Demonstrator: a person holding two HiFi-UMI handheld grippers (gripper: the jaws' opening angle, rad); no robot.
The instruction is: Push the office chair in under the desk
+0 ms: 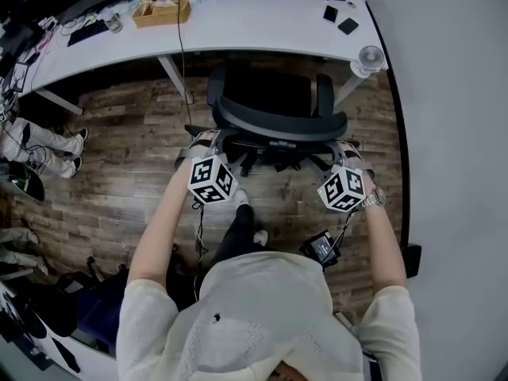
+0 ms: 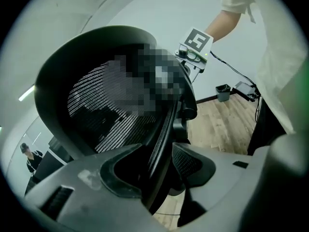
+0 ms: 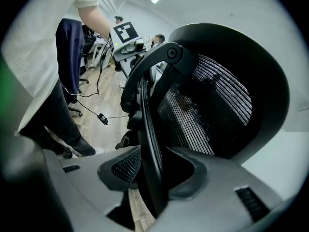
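Note:
The black mesh office chair (image 1: 278,125) stands on the wood floor with its seat partly under the white desk (image 1: 262,26), its back toward me. My left gripper (image 1: 208,143) holds the left edge of the backrest, and my right gripper (image 1: 343,153) holds the right edge. In the left gripper view the backrest rim (image 2: 164,129) runs between the jaws of the left gripper (image 2: 157,170), which are shut on it. The right gripper view shows the rim (image 3: 147,124) clamped the same way in the right gripper (image 3: 152,170).
A slanted desk leg (image 1: 171,78) stands left of the chair. A small fan (image 1: 369,58), a wooden box (image 1: 161,10) and phones (image 1: 337,18) sit on the desk. A black device (image 1: 321,247) with a cable lies by my feet. Another person's legs (image 1: 40,145) are far left.

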